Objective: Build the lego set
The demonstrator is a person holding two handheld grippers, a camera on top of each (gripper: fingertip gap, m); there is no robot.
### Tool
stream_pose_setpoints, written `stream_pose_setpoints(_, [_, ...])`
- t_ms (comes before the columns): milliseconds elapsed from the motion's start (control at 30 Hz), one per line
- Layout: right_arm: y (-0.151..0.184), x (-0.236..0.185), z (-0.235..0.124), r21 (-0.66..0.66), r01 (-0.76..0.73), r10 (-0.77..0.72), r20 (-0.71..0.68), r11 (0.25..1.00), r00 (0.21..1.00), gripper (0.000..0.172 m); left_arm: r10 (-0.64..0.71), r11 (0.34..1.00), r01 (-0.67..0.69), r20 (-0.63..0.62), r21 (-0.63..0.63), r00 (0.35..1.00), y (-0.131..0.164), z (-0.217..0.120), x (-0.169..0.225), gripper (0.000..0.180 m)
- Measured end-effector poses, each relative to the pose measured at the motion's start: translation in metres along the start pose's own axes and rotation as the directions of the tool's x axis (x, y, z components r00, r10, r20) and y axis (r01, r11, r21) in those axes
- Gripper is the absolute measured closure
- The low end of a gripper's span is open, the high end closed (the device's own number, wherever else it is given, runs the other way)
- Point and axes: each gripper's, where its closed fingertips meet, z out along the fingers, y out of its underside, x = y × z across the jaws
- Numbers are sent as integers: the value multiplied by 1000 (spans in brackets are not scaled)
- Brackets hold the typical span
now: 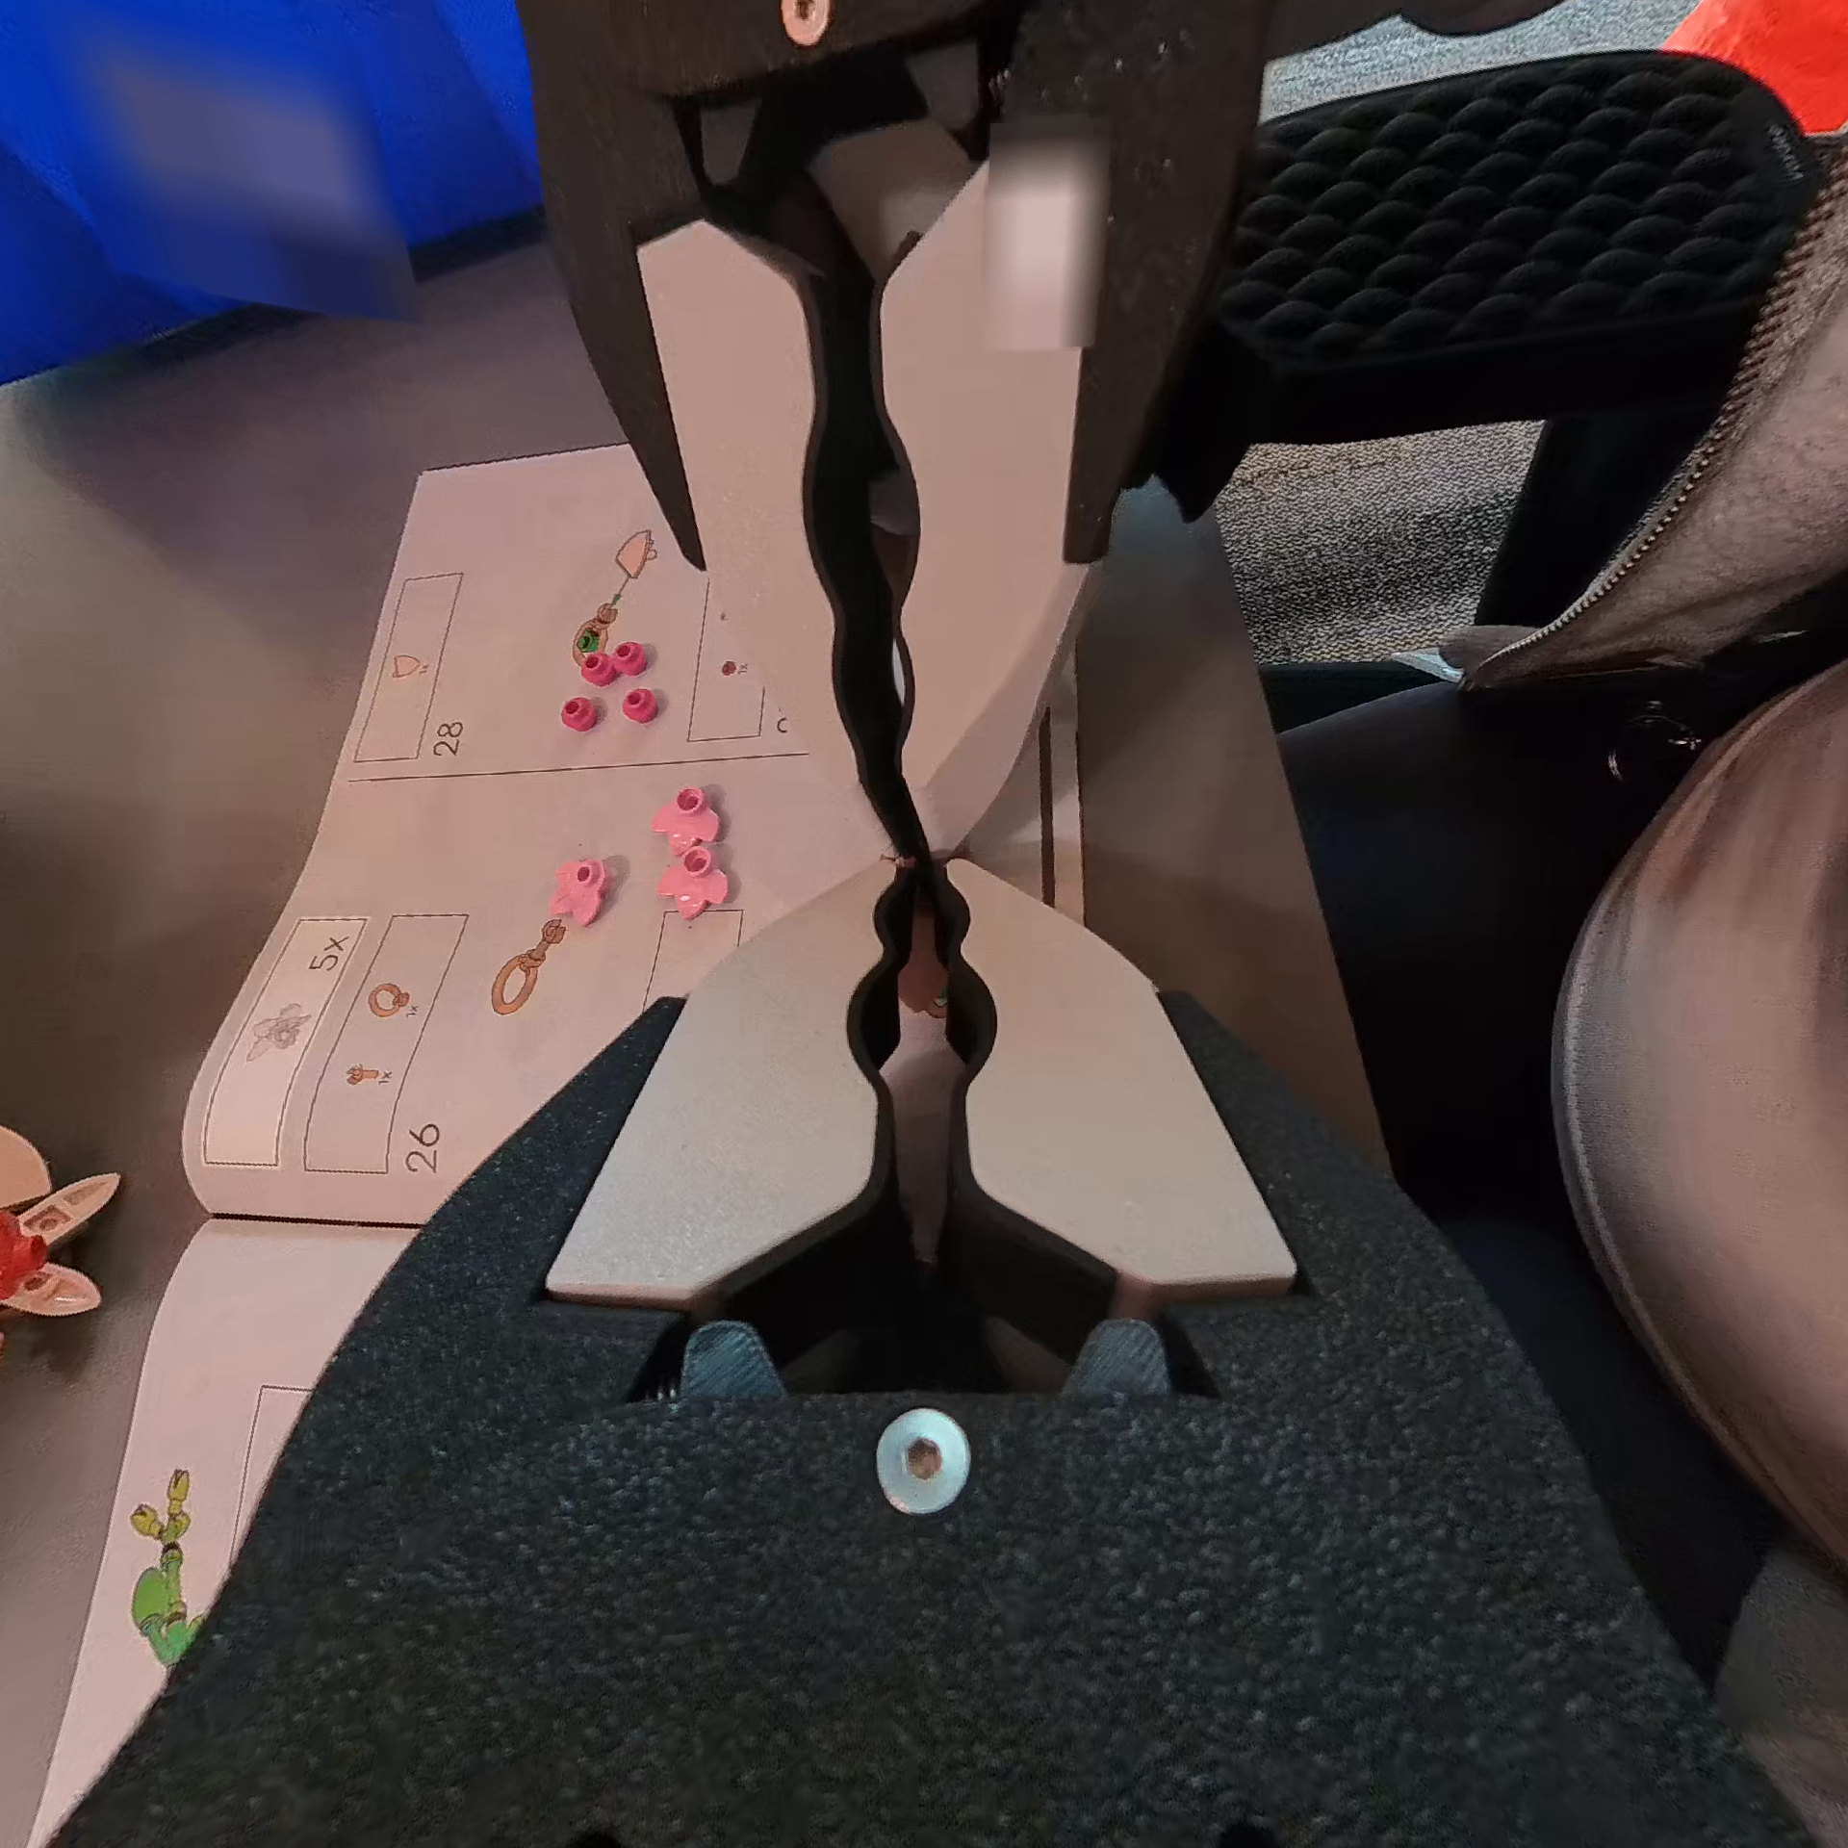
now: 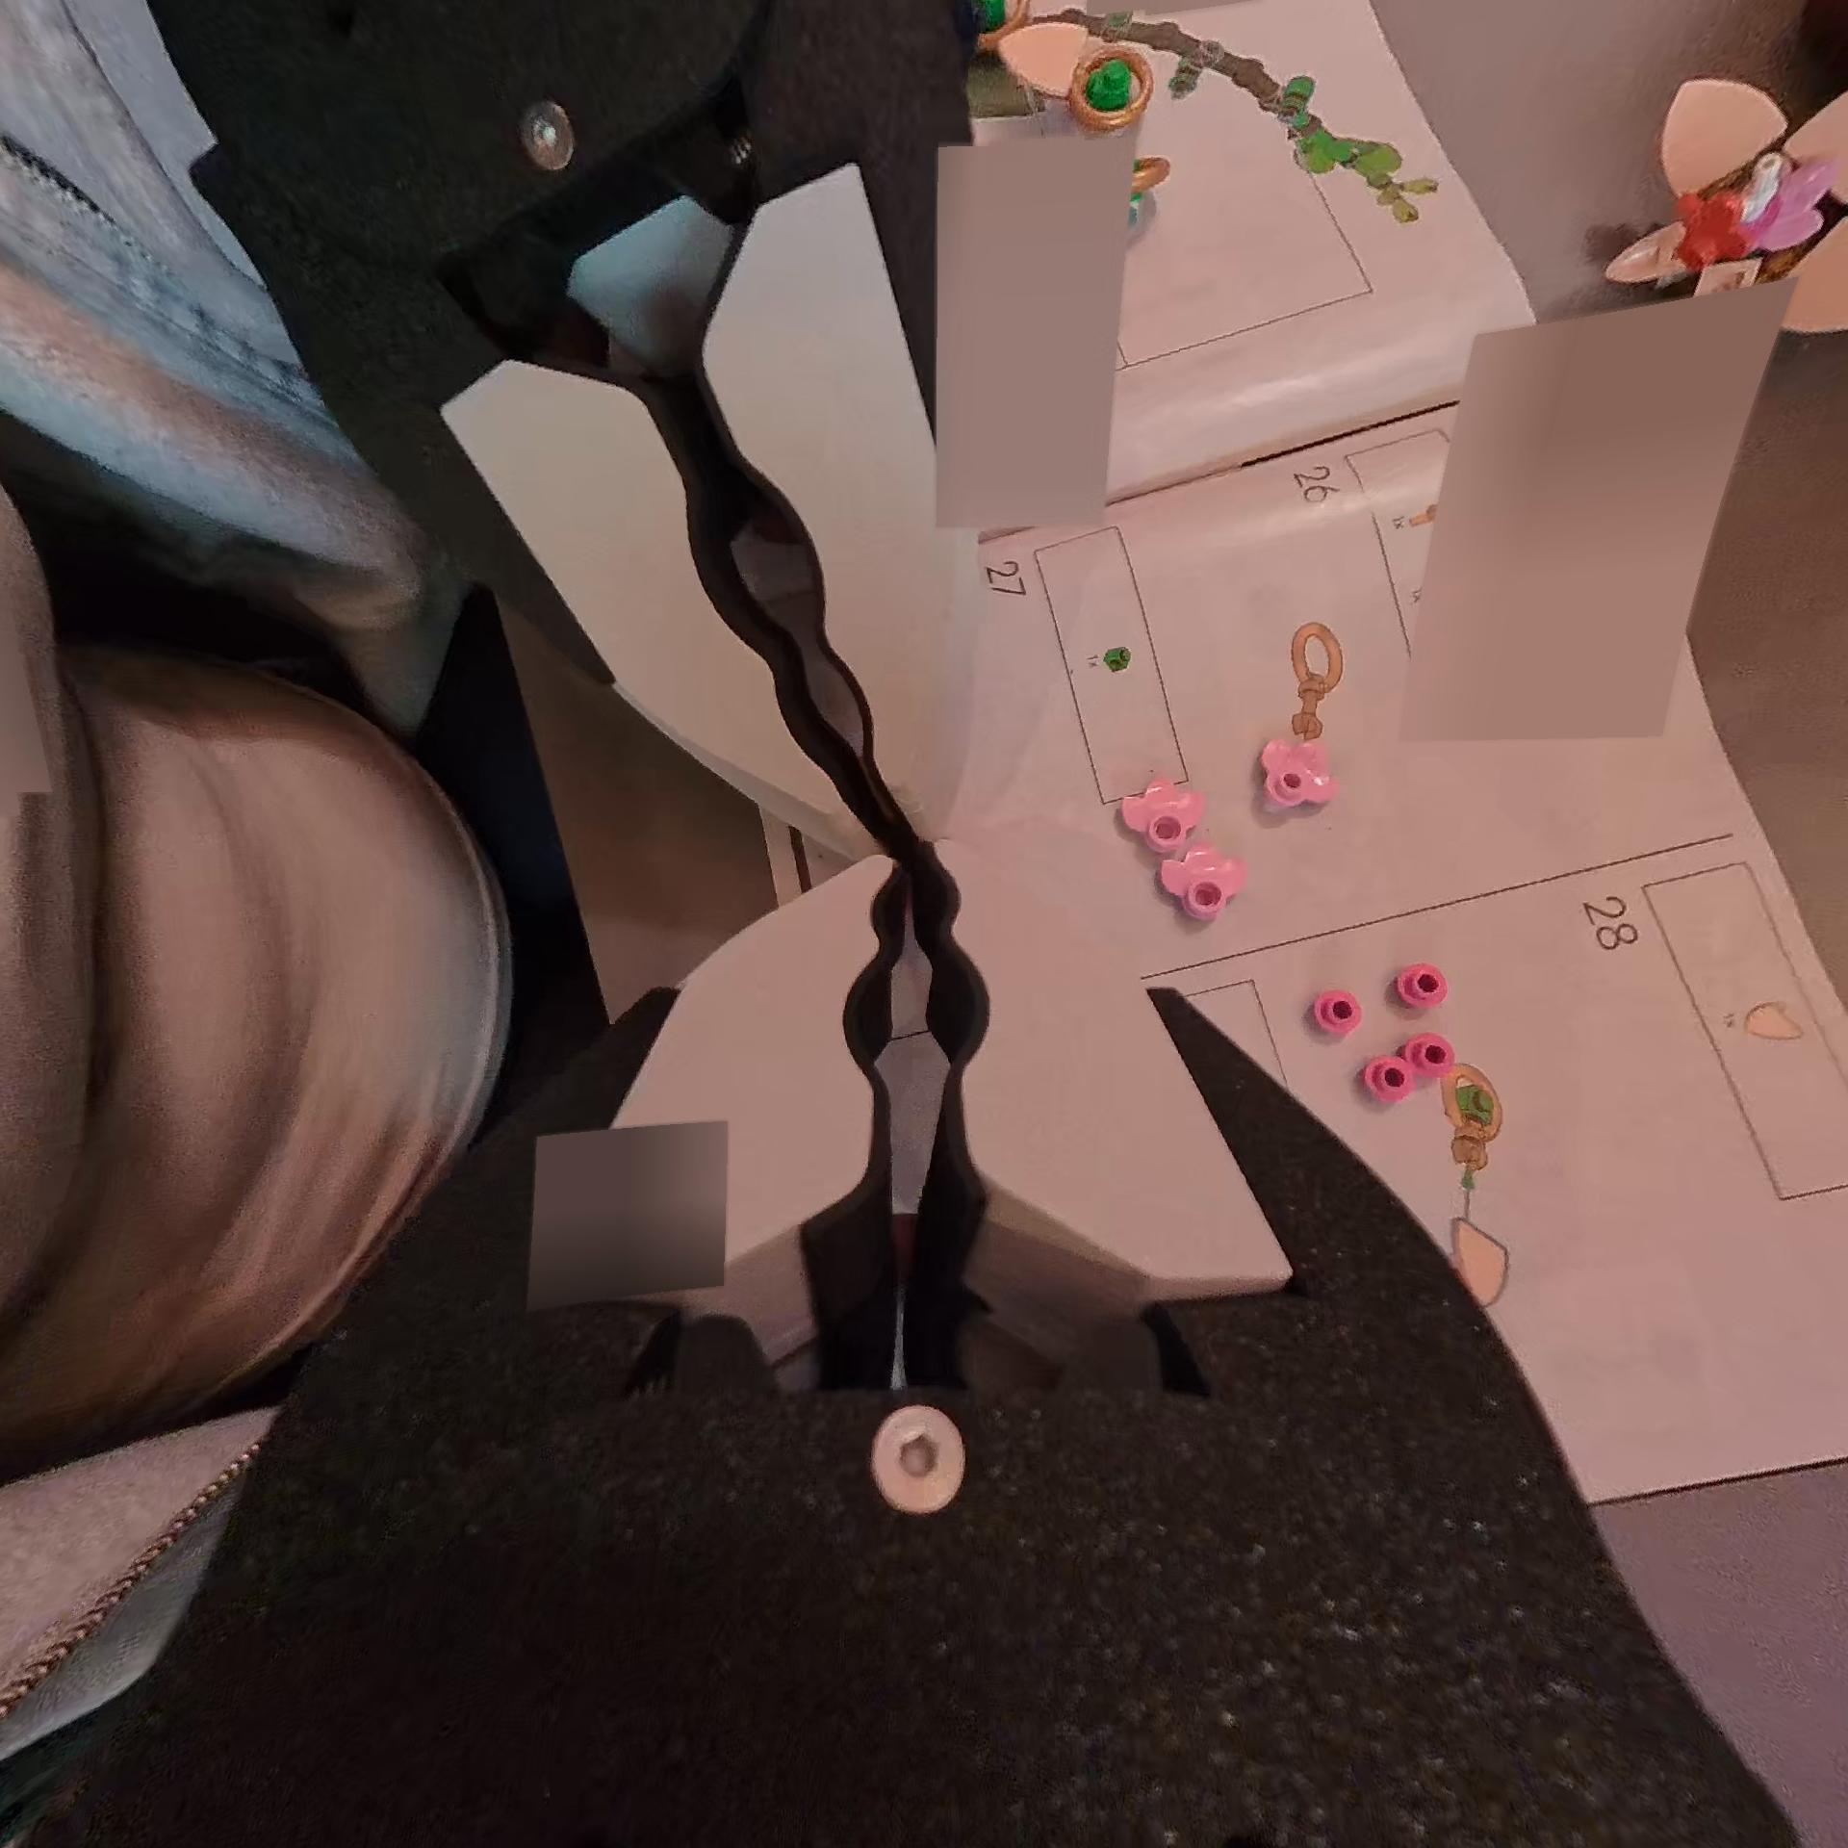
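Grey tabletop [image 1: 250, 520] under printed instruction booklet [image 1: 480, 880]; pink flower pieces [image 1: 690, 850] near its edge. Both my grippers meet tip to tip, left [image 1: 915, 880] pinching tiny thin piece, right [image 2: 905, 870] pressed together; piece mostly hidden.

Flower pieces [image 1: 690, 850] on booklet [image 1: 500, 800]

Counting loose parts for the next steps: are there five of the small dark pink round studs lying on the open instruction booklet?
No, only four dark pink round studs lie on the instruction booklet, clustered near three light pink flower pieces.
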Motion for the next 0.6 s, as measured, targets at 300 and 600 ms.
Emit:
stream_pose_setpoints(300, [2, 0, 1, -21, -55, 56, 35, 998, 998, 171, -6, 1000, 6, -12, -3, 1000, 1, 0, 1, 177])
stream_pose_setpoints(600, [2, 0, 1, -112, -66, 66, -9, 992, 998, 171, -18, 1000, 18, -20, -4, 1000, 1, 0, 1, 177])
